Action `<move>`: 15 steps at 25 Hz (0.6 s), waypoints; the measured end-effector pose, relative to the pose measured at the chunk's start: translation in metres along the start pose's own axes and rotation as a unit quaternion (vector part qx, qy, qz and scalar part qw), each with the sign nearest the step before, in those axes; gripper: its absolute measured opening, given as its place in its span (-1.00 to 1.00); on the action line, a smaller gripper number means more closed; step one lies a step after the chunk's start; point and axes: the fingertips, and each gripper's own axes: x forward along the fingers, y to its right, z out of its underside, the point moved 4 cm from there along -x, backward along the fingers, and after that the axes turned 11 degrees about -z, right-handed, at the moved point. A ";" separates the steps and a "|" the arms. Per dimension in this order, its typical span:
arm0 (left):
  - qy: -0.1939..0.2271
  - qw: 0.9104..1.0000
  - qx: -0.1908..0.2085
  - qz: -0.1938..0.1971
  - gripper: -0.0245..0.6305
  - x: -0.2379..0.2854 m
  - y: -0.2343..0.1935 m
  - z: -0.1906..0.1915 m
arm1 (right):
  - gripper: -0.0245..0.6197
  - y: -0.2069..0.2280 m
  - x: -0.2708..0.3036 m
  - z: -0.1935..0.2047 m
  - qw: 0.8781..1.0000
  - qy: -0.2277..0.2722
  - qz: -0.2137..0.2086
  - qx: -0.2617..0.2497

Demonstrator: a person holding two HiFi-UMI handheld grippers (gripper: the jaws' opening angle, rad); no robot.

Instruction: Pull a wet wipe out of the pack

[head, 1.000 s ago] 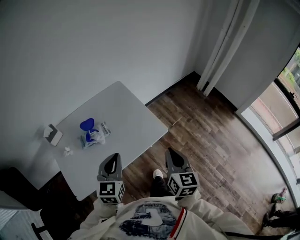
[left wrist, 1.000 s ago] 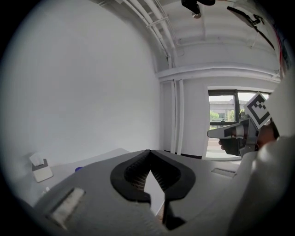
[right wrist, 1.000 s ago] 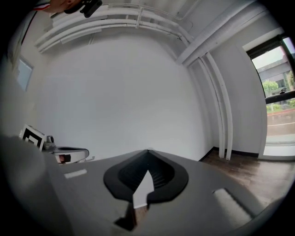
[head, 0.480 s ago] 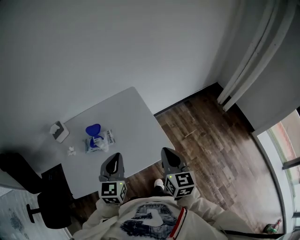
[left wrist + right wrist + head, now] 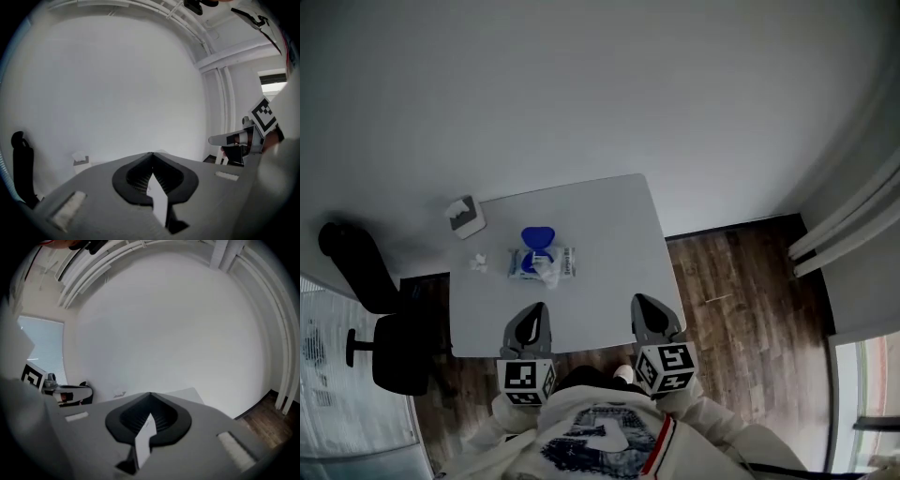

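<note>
- Left gripper (image 5: 533, 311): jaws pressed together at the tips, nothing between them; held low before the chest, pointing forward and slightly down.
- Right gripper (image 5: 640, 302): jaws likewise closed and empty (beside the left, a gap between them).
- Both arms in white sleeves (image 5: 717, 427), tucked close to the torso.

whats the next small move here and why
Probably reach the left gripper toward the wet wipe pack, opening its jaws: it and the right gripper hang shut and empty at the table's near edge, while the pack's blue lid is open with a wipe poking out.
</note>
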 end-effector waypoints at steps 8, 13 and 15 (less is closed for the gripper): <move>-0.014 0.998 -0.014 -0.056 -0.91 0.003 -0.044 0.013 | -0.91 -0.022 0.056 0.014 0.997 -0.045 -0.058 -0.002; -0.021 0.998 -0.028 -0.061 -0.91 0.023 -0.075 0.025 | -0.91 -0.033 0.093 0.016 0.996 -0.061 -0.061 -0.005; -0.020 0.998 -0.033 -0.059 -0.91 0.036 -0.089 0.025 | -0.91 -0.036 0.109 0.014 0.996 -0.065 -0.058 -0.007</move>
